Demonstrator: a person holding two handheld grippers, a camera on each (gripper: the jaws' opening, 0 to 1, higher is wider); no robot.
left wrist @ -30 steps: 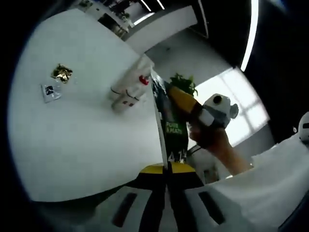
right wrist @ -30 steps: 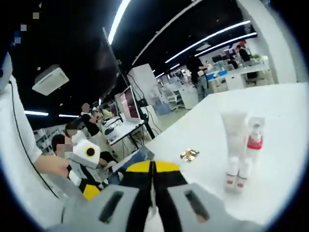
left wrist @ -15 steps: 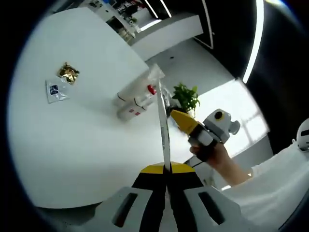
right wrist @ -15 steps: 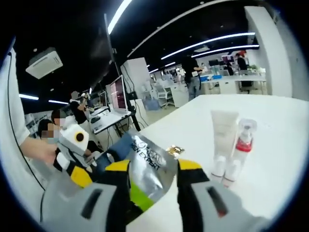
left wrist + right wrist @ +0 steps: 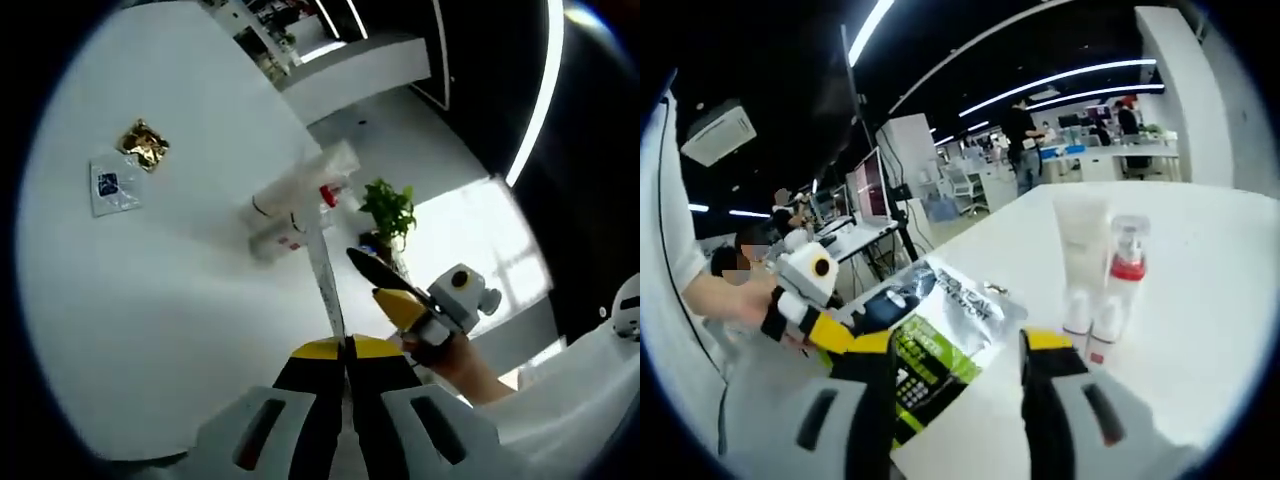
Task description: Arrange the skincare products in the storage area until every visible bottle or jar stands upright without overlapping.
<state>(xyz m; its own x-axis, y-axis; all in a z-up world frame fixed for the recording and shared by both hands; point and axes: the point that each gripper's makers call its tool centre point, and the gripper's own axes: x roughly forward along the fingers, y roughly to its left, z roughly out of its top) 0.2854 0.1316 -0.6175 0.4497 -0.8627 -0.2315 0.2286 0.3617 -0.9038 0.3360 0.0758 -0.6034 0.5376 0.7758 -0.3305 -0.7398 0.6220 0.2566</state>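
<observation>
L gripper (image 5: 341, 352) clamped on edge of silver sachet (image 5: 940, 345), held over white table (image 5: 160, 290). R gripper (image 5: 965, 350) jaws apart, sachet between them. Tube (image 5: 1078, 262) & red-collared pump bottle (image 5: 1112, 285) stand upright, touching. 2 small packets (image 5: 122, 170) lie apart.

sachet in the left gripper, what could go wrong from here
The left gripper pinches the sachet by one thin edge, so it may slip out. The right gripper is open around it; a swing toward the white tube and pump bottle standing together on the table could topple both.
</observation>
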